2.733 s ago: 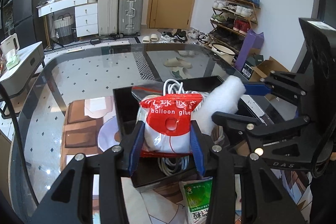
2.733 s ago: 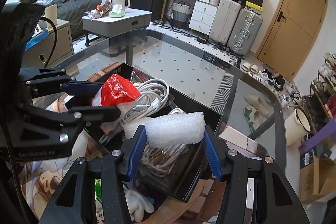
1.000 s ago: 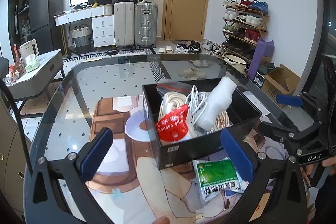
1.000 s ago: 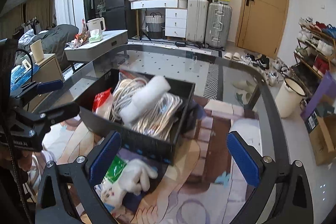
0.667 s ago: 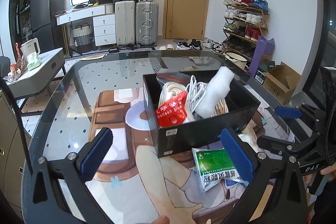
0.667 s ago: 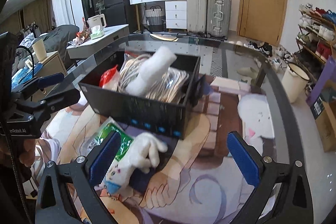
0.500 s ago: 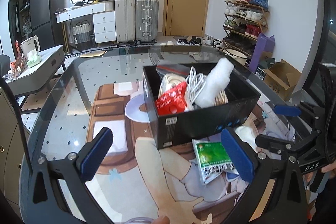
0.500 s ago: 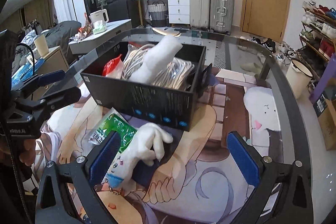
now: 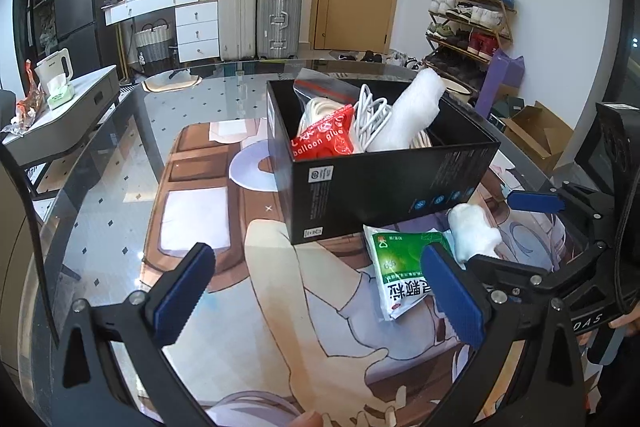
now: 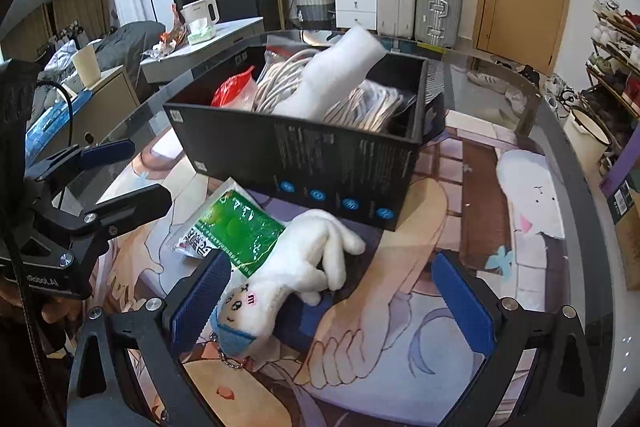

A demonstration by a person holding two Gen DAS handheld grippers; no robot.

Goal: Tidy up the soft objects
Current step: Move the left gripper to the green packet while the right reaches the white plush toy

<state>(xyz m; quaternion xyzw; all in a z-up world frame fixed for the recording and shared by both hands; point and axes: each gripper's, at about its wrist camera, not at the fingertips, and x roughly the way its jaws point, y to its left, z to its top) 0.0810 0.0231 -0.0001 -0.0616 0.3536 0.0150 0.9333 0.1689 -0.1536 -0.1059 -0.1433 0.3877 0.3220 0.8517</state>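
Note:
A black box (image 9: 392, 183) (image 10: 320, 155) stands on the printed mat. It holds a red balloon glue bag (image 9: 324, 143), white cables (image 10: 360, 107) and a white foam roll (image 9: 416, 111) (image 10: 336, 67) that leans out of it. In front of the box lie a green packet (image 9: 404, 267) (image 10: 236, 227) and a white plush toy (image 10: 296, 271) (image 9: 474, 235). My left gripper (image 9: 320, 291) is open and empty, low in front of the box. My right gripper (image 10: 332, 299) is open, its fingers on either side of the plush toy, just above it.
The glass table (image 9: 120, 147) carries a printed mat (image 10: 480, 327). The other gripper shows at the right of the left wrist view (image 9: 560, 267) and at the left of the right wrist view (image 10: 80, 211). A low grey side table (image 9: 60, 115) stands beyond the left edge.
Both grippers let go of the balloon glue bag and the foam roll in the box, opened wide and drew back and down. The right one now frames the plush toy.

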